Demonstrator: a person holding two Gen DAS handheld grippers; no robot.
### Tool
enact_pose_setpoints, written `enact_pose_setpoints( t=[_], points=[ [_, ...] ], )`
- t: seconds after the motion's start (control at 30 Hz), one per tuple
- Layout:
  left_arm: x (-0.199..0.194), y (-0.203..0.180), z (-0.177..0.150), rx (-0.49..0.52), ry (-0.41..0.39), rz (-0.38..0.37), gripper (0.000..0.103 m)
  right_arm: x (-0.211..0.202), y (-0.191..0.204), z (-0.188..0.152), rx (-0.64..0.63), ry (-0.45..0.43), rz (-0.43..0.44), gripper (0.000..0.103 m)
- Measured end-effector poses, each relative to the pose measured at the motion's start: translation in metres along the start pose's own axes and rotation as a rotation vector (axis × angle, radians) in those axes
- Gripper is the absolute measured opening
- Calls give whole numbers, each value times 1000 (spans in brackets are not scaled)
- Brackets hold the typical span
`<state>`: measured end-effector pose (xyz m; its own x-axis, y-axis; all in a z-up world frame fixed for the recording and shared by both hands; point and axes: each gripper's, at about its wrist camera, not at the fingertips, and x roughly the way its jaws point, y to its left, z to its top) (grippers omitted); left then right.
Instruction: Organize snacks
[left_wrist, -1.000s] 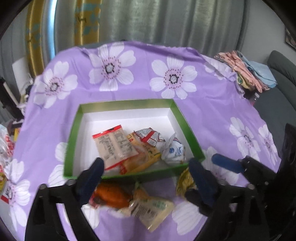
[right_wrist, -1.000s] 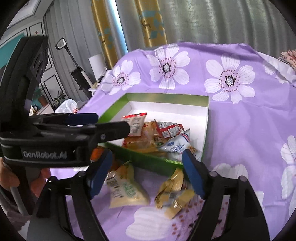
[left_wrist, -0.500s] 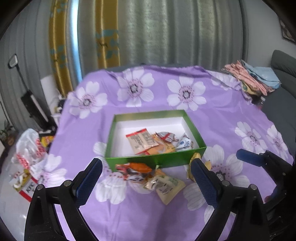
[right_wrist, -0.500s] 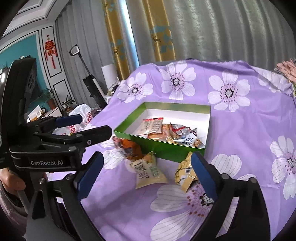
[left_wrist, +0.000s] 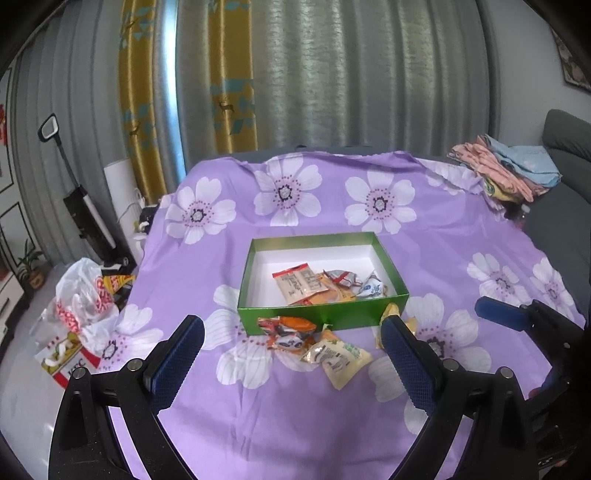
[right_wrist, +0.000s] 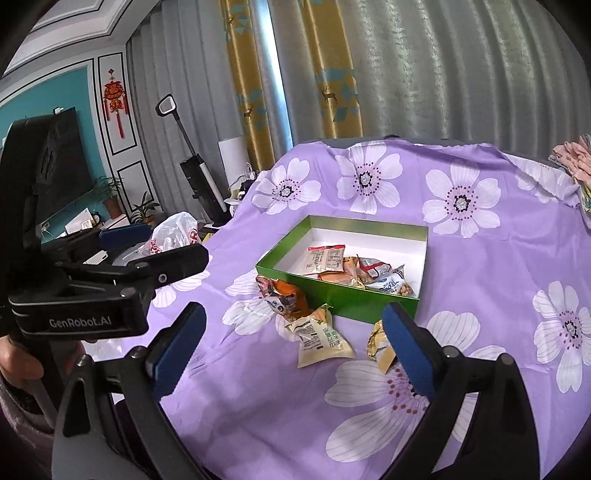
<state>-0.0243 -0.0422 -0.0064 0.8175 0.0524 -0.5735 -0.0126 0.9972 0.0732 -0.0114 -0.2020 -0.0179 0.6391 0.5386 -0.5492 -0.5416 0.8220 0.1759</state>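
Both grippers have drawn back and up from the green box (left_wrist: 323, 317): left gripper (left_wrist: 291, 354) gapes empty; right gripper (right_wrist: 291, 349), jaws having just been opening, holds nothing. Four crinkly foil packets lie inside the glossy box; an orange packet (right_wrist: 282, 293), a cream pouch (right_wrist: 319, 339) and a gold wrapper (right_wrist: 378, 341) remain before its near wall, suggesting more sorting.

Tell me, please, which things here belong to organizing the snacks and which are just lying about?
Part of the job:
- green box holding several packets
- orange packet
- pale yellow packet
- gold packet

Just lying about:
- folded clothes
- plastic bag
- upright vacuum
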Motion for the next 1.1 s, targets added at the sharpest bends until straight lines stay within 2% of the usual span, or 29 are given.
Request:
enact_pose_setpoints(
  t=[0.4,0.9,1.1],
  points=[
    [-6,1,-5,-8,18,-4,96,-4,10,-2,-12,4,6,97],
    [31,8,-23,-31,131,-1,96,18,6,-16,-12,66,-2,97],
    [55,21,-37,-72,200,-36,96,31,0,-23,0,105,-13,97]
  ],
)
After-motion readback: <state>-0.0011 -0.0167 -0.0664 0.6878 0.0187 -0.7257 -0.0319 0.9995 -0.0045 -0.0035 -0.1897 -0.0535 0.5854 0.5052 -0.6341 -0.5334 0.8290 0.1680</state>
